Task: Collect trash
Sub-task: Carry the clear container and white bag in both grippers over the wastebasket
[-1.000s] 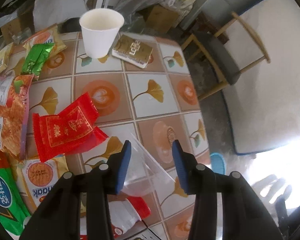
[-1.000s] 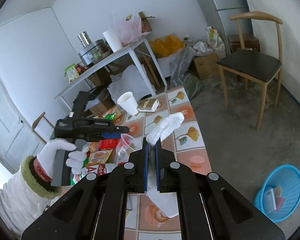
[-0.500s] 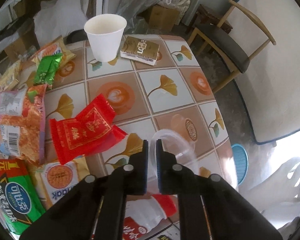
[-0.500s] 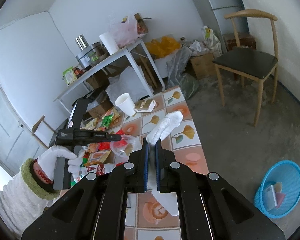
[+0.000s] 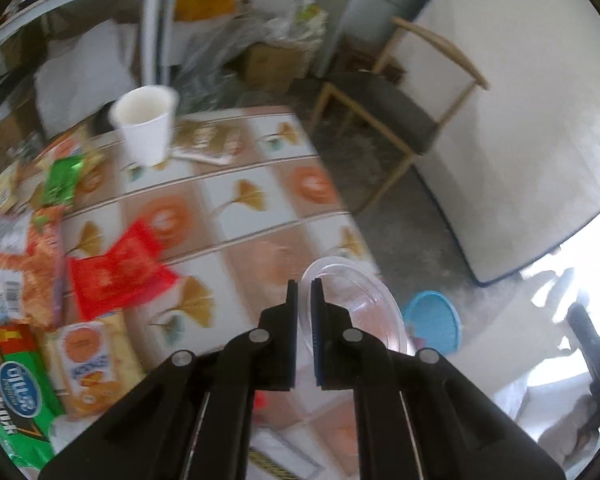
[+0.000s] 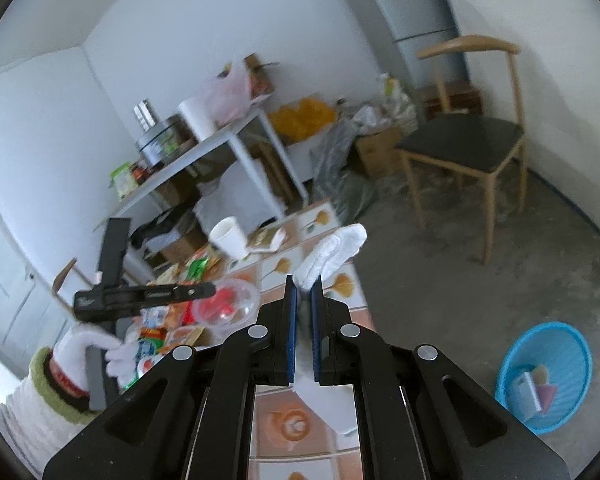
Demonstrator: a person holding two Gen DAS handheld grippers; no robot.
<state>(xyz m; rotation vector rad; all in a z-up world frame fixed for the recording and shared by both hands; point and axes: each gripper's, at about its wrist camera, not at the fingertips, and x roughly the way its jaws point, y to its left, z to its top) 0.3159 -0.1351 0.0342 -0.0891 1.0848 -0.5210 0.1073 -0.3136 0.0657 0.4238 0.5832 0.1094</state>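
My left gripper (image 5: pixel 304 285) is shut on the rim of a clear plastic cup (image 5: pixel 360 312) and holds it above the table's right edge; the cup also shows in the right wrist view (image 6: pixel 228 304). My right gripper (image 6: pixel 304 284) is shut on a crumpled white tissue (image 6: pixel 332 252), held above the table. A blue trash basket (image 6: pixel 548 376) stands on the floor to the right with some trash inside; in the left wrist view it (image 5: pixel 434 320) shows just beyond the cup.
The tiled table (image 5: pixel 236 200) carries a white paper cup (image 5: pixel 146 128), a red wrapper (image 5: pixel 116 272), a flat box (image 5: pixel 204 144) and several snack packets (image 5: pixel 24 264) at the left. A wooden chair (image 6: pixel 468 148) stands behind the basket.
My left gripper closed on the clear cup, lifted it off the table and swung it right toward the edge. My right gripper kept hold of the tissue and rose slightly.
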